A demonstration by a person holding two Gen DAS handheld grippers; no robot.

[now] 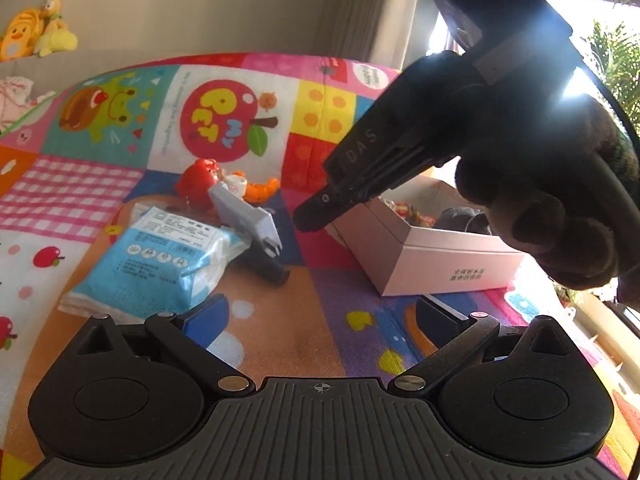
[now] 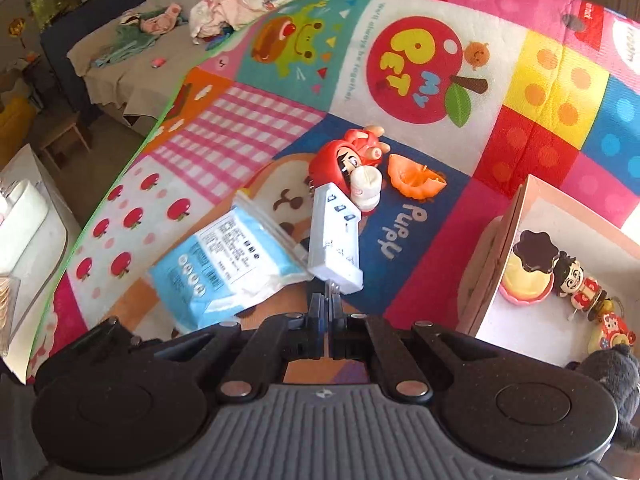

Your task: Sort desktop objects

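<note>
Right gripper [image 2: 330, 312] clenched on the white charger's [image 2: 334, 240] prongs, lifted at frame centre, probably bound for the pink box [image 2: 492, 276] lower right. Left gripper [image 1: 320, 320] spread wide, holding nothing, staying clear.

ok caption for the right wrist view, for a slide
Right claw shut on white power adapter above colourful play mat, beside blue wipes pack.

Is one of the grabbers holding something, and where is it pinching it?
Yes. The right gripper is shut on the white charger block, pinching its metal plug prongs. The left gripper is open and holds nothing.
</note>
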